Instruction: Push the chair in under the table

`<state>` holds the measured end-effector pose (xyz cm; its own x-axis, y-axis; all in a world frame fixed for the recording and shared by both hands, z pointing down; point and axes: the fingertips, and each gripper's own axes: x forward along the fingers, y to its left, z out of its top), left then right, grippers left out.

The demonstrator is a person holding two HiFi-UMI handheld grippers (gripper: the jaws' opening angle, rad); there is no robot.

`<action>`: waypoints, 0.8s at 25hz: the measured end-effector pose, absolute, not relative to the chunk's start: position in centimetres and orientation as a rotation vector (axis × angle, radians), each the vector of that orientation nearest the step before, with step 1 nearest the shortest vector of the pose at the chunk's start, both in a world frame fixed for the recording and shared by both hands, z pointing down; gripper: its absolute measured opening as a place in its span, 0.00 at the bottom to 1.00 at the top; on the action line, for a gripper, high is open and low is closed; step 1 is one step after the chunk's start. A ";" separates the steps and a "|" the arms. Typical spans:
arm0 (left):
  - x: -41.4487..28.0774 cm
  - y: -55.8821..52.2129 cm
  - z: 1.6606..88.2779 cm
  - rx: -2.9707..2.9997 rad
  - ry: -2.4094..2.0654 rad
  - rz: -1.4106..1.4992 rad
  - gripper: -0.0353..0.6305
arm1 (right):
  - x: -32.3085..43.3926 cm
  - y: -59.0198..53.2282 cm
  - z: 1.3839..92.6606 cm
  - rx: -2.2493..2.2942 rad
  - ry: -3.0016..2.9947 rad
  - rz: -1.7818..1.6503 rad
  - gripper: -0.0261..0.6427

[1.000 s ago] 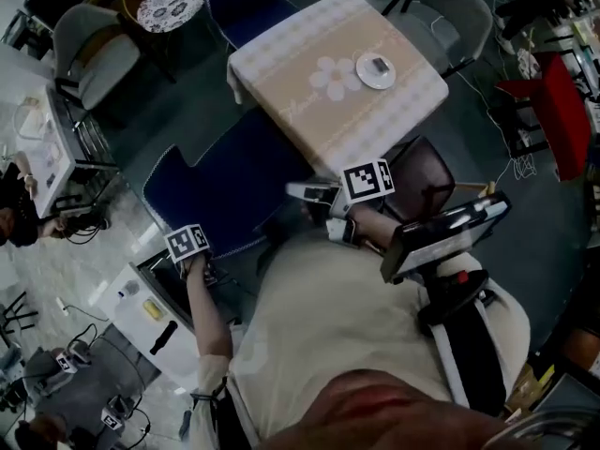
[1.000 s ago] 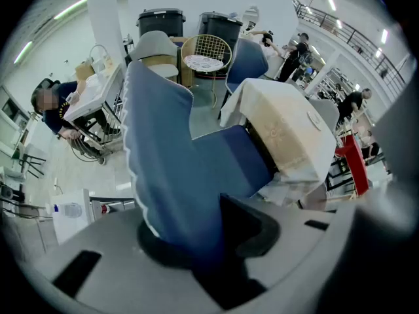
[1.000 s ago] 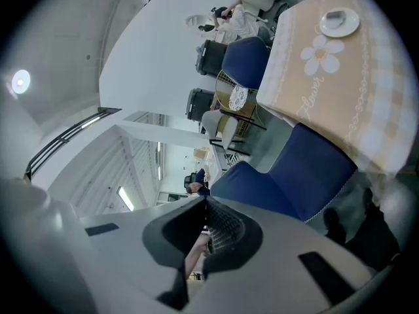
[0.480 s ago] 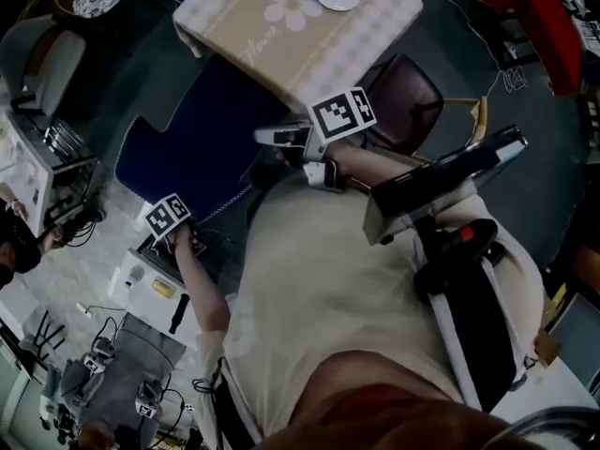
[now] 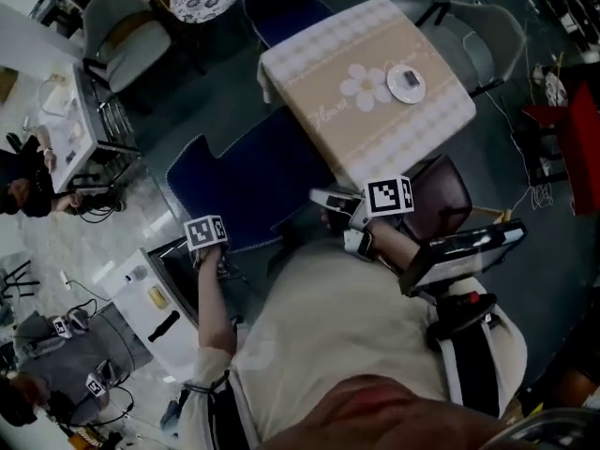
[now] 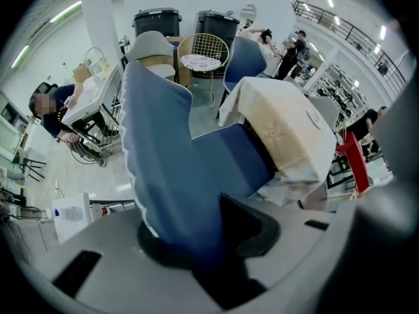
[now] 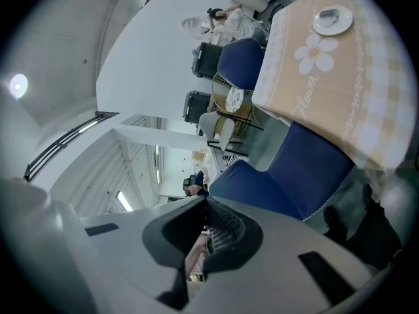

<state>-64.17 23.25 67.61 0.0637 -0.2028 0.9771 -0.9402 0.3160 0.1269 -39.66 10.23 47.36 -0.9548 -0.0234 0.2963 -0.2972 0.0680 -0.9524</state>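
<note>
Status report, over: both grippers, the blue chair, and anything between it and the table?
Left gripper shut on backrest of blue padded chair. Right gripper shut, empty. Seat front at beige cloth-covered table edge, not fully under. Nothing seen blocking.

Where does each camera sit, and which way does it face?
Head view: on the person's head, steeply down on table, chair; torso, forearms, left gripper, right gripper show.
Left gripper view: on that gripper, facing past the chair back toward the table; jaws clamp it.
Right gripper view: on that gripper, facing across the chair to the table; jaws shut, empty.
Shared: all show chair and table.
</note>
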 end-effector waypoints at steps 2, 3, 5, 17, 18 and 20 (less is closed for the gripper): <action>-64.4 23.2 67.6 1.138 -1.420 0.780 0.24 | -39.8 10.2 47.8 0.334 -2.128 1.984 0.05; -64.6 23.0 67.6 1.139 -1.425 0.772 0.24 | -40.0 10.1 47.9 0.328 -2.126 1.977 0.05; -64.7 22.8 67.5 1.138 -1.432 0.760 0.24 | -40.3 9.9 47.9 0.315 -2.126 1.961 0.05; -64.0 22.0 67.3 1.156 -1.433 0.716 0.24 | -40.6 9.8 48.3 0.337 -2.115 1.948 0.05; -63.8 21.8 67.3 1.164 -1.427 0.719 0.24 | -40.6 9.8 48.3 0.340 -2.114 1.949 0.05; -63.5 21.2 67.4 1.177 -1.421 0.722 0.24 | -40.5 9.7 48.3 0.351 -2.119 1.946 0.05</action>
<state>-63.55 21.24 67.40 0.0941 -0.2618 0.9605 -0.9303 0.3205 0.1785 -40.55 9.72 48.26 -0.9417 -0.0130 0.3363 -0.3362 0.0825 -0.9382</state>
